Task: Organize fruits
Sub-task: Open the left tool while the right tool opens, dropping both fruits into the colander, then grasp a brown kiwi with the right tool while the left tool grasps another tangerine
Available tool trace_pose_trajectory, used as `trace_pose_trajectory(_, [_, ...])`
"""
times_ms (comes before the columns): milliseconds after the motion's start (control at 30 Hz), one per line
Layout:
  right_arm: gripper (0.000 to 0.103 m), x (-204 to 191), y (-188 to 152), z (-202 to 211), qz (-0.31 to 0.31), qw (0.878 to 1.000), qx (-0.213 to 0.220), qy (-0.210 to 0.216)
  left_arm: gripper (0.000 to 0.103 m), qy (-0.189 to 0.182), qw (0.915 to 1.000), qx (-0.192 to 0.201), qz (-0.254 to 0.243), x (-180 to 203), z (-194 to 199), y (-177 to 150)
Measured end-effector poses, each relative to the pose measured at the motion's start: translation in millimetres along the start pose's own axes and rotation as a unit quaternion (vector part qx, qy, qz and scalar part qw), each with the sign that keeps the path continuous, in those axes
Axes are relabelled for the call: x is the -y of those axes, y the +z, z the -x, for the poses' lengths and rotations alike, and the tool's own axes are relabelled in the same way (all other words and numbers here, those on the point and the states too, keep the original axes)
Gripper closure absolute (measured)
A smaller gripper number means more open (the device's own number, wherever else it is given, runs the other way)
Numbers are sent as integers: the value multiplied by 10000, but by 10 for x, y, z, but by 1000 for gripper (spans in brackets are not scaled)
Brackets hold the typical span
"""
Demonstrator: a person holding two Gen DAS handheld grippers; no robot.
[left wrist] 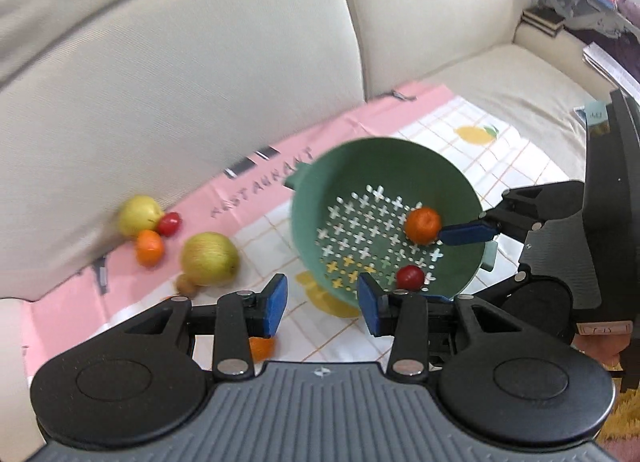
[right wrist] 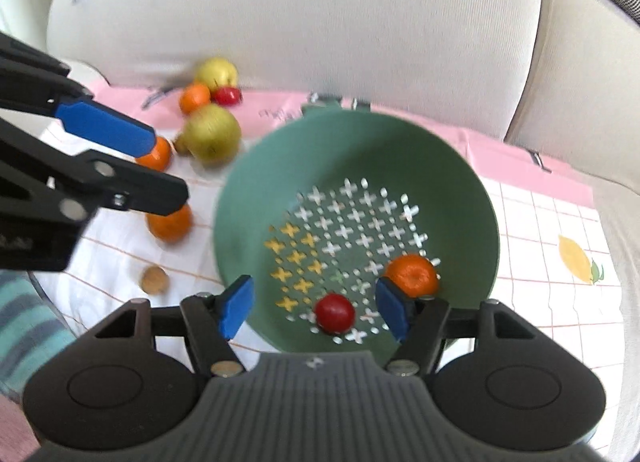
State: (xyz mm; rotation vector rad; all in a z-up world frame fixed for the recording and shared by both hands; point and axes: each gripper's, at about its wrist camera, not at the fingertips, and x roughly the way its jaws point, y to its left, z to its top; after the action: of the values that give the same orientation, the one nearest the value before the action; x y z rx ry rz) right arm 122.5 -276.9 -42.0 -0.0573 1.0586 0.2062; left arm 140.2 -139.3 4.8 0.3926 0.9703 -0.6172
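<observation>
- Far left of the green colander (left wrist: 360, 150), against the sofa back (left wrist: 160, 82), a yellow apple (left wrist: 138, 216), a small red fruit (left wrist: 169, 223) and a small orange (left wrist: 149, 247) sit touching in a cluster.
- Nearer the colander on that side lie a large green-yellow apple (left wrist: 209, 259), a small brown fruit (left wrist: 186, 285) just beside it, and two loose oranges (right wrist: 170, 224), all on the checked cloth (left wrist: 500, 166).
- The left gripper (left wrist: 322, 298) hangs above the cloth at the colander's left edge. Its pads stand a narrow way apart with nothing between them.
- Inside the colander are the fruits already sorted: an orange (left wrist: 423, 225) towards its right wall and a red fruit (left wrist: 410, 277) near its front rim.
- The right gripper (right wrist: 316, 300) is over the colander's bowl with its jaws wide apart and empty. The orange sits just beyond its right pad, and I cannot tell whether they touch.
- The step in hand looks like fetching the next fruit from the colander's left.
  - Widen the left jaws before coming down, since they look too narrow for an orange.
  - Take a loose orange first, as it stands clear of its neighbours.
  - Straddle it squarely and close gently: round fruit rolls on soft cloth.
  - Keep the right gripper clear of the rim, because the colander looks tilted and may tip.
</observation>
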Motion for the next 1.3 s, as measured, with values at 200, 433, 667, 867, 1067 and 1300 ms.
trace_pose_trajectory(200, [38, -252, -32, 204, -108, 9991, 387, 156, 55, 543, 9976, 398, -168, -113, 433, -143])
trace_pose_trajectory(433, [38, -568, -104, 362, -295, 9951, 813, 485, 55, 1171, 9913, 512, -320, -410, 840, -331])
trace_pose_trajectory(667, [38, -910, -208, 360, -204, 9912, 1176, 577, 55, 1629, 9847, 440, -440, -754, 1039, -590])
trace_pose_trajectory(867, [51, -1109, -325, 113, 58, 9929, 1081, 489, 55, 1161, 9908, 546, -439, -758, 836, -861])
trace_pose_trajectory(1067, [61, -1228, -456, -137, 481, 9929, 978, 487, 55, 777, 9946, 468, -504, -695, 466, -1078])
trace_pose_trajectory(1300, [70, -1253, -462, -428, 582, 9941, 735, 546, 55, 558, 9959, 329, -630, -641, 126, -1161])
